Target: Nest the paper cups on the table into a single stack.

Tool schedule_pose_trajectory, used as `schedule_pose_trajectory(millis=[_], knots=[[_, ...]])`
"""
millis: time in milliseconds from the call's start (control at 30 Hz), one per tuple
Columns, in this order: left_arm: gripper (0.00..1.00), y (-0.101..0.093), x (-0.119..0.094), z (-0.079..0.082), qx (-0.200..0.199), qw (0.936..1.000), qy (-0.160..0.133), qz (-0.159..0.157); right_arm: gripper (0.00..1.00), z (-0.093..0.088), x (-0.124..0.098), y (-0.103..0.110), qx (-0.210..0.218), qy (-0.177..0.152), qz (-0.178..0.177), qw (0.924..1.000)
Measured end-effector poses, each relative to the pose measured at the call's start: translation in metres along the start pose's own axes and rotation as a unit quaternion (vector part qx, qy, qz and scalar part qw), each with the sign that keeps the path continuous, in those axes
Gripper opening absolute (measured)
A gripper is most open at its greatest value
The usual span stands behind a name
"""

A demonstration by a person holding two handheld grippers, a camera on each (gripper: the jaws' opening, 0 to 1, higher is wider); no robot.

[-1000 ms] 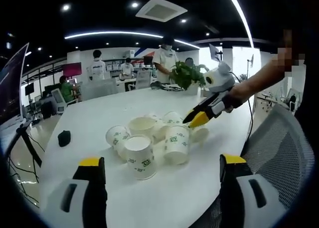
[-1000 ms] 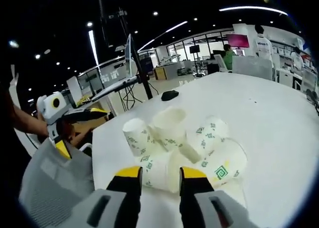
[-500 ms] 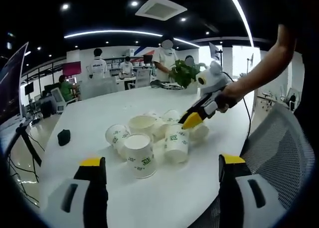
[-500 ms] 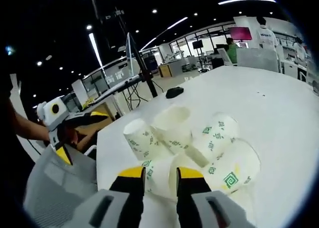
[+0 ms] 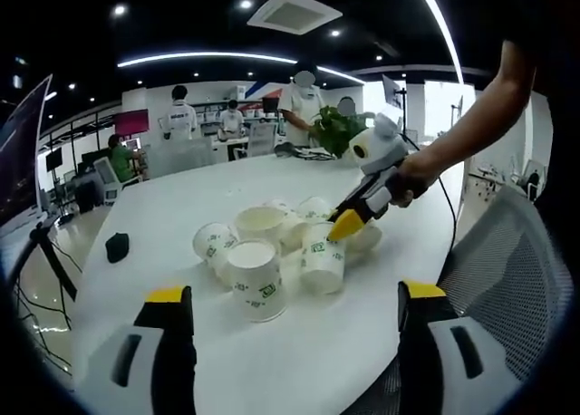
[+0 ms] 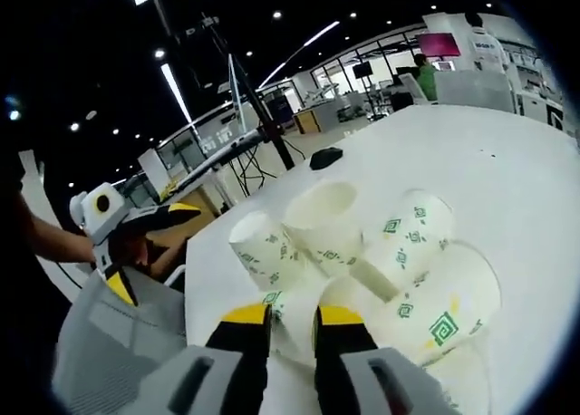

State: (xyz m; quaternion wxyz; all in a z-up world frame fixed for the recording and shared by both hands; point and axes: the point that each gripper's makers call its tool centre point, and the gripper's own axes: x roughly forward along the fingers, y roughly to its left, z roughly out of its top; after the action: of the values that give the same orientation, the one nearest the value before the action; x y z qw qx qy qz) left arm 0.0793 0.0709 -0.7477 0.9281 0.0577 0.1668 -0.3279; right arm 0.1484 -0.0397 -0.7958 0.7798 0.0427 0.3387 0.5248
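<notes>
The white paper cups with green square logos (image 5: 272, 252) lie in a loose cluster near the middle of the round white table (image 5: 181, 197), some upright, some tipped on their sides, none nested yet. My right tool (image 6: 281, 317) is down at the near edge of the cluster, its yellow-tipped jaws narrowly apart around the rim of one cup (image 6: 290, 311) lying on its side; I cannot tell whether they already pinch it. My left tool (image 5: 294, 297) hangs back from the cups, jaws wide apart. I judge this the first pick: next I must close on that rim, lift the cup and drop it into an upright one
</notes>
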Motion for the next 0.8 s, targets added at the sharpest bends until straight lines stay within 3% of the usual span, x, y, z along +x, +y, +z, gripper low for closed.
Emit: schedule_pose_trajectory(millis=[200,567,800], knots=[[0.93,0.001,0.000,0.000,0.001,1.0000,-0.001,0.002,0.08,0.002,-0.001,0.003,0.040,-0.013,0.015,0.9990],[0.93,0.001,-0.001,0.001,0.007,1.0000,-0.005,0.002,0.00,0.011,-0.008,0.029,0.071,-0.028,0.042,0.9962],[0.93,0.000,-0.001,0.003,0.008,0.9999,-0.007,0.000,0.00,0.011,-0.014,0.041,0.033,-0.021,0.038,0.9985]])
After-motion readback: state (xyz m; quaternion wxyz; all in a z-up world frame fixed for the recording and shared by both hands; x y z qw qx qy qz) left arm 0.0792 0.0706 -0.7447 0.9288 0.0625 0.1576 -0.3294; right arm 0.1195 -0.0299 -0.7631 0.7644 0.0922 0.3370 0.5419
